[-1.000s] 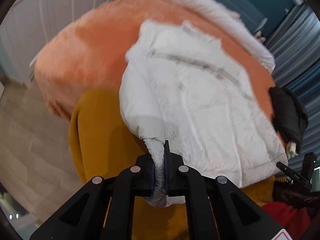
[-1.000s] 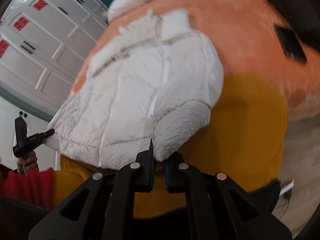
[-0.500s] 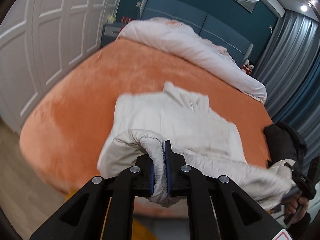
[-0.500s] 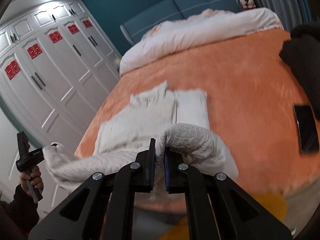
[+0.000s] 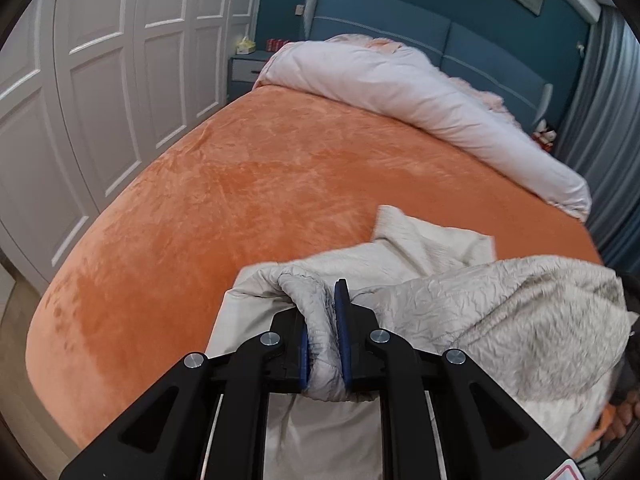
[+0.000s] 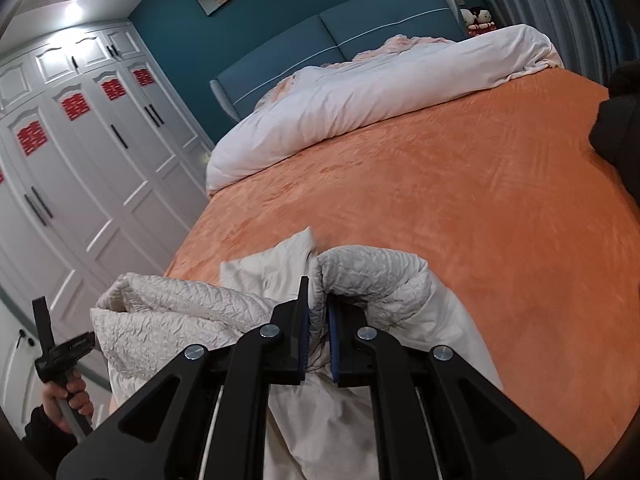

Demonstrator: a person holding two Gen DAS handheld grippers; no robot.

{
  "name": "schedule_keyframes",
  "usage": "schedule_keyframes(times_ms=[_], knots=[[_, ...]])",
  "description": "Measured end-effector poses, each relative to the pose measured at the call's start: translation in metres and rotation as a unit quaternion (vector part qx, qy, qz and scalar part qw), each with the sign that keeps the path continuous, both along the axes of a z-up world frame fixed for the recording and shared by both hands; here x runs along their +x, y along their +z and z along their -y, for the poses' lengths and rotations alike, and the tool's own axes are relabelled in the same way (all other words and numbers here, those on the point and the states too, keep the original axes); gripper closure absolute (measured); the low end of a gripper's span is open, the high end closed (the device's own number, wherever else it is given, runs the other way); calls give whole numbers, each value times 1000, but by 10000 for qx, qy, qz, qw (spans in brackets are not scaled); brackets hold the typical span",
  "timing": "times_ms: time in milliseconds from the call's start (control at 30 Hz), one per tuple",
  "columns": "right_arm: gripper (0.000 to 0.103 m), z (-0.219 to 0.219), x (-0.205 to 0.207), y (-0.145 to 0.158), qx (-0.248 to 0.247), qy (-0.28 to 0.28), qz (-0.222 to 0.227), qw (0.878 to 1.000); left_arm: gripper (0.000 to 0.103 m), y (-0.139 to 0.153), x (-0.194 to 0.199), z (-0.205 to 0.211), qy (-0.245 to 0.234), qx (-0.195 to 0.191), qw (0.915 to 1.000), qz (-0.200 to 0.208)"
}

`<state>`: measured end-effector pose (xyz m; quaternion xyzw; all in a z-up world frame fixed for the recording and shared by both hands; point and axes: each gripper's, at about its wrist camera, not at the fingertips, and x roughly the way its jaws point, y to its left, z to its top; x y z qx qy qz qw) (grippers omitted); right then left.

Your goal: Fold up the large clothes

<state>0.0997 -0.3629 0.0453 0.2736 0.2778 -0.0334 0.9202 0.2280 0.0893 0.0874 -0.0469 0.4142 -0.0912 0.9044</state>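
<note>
A white crinkled puffer jacket (image 5: 500, 312) lies at the near edge of the orange bed (image 5: 260, 184). Its lower part is lifted and carried over the upper part toward the collar (image 5: 404, 232). My left gripper (image 5: 323, 316) is shut on one bottom corner of the jacket. My right gripper (image 6: 318, 312) is shut on the other bottom corner of the jacket (image 6: 372, 276). The left gripper also shows at the left of the right wrist view (image 6: 68, 352), holding the jacket hem. The orange bed (image 6: 460, 208) stretches away beyond the jacket.
A rolled white duvet (image 5: 420, 96) lies across the head of the bed by the blue headboard (image 6: 340, 36). White wardrobe doors (image 5: 100, 80) stand on the left. A black garment (image 6: 620, 132) lies at the bed's right side. Grey curtains (image 5: 600, 92) hang on the right.
Both grippers have lifted the jacket's bottom hem from hanging over the bed's edge and carried it forward over the jacket, folding it toward the collar.
</note>
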Motion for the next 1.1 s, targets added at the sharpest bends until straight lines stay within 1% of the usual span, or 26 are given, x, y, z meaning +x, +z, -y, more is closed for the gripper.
schedule_keyframes(times_ms=[100,233,267,367,433,567,767,867,933,967,1000,1033,1067,1100], knots=[[96,4,31,-11,4,-91,-82,9999,90,-21,25,5,114,161,9997,-137],[96,6,66,-34,-72,-134,-346,9993,90,-56,52,11,262,353,9982,-418],[96,7,78,-45,-79,-142,-487,9987,89,-65,57,12,291,394,9977,-473],[96,9,95,-72,-105,-146,-748,9970,88,-87,68,17,302,501,9969,-532],[96,10,102,-87,-83,-148,-855,9962,87,-98,71,21,264,596,9967,-488],[96,11,110,-115,19,-134,-947,9954,87,-117,67,33,151,916,9955,-171],[96,13,110,-132,175,-197,-799,9965,87,-136,66,36,328,645,9972,177],[95,13,113,-135,267,-192,-797,9963,87,-136,68,37,331,646,9973,150],[93,20,110,-131,421,-129,-800,9958,86,-126,67,33,319,595,9977,66],[90,22,108,-125,489,-133,-812,9954,85,-110,64,25,323,480,9983,2],[87,25,103,-118,577,-156,-789,9951,83,-99,62,20,315,360,9989,20],[85,30,93,-102,663,-196,-622,9957,82,-83,57,13,288,185,9994,98],[83,30,88,-91,604,-219,-493,9967,79,-63,52,6,226,-26,9995,199],[83,27,84,-74,390,-238,-364,9983,72,-49,50,4,180,-131,9995,235]])
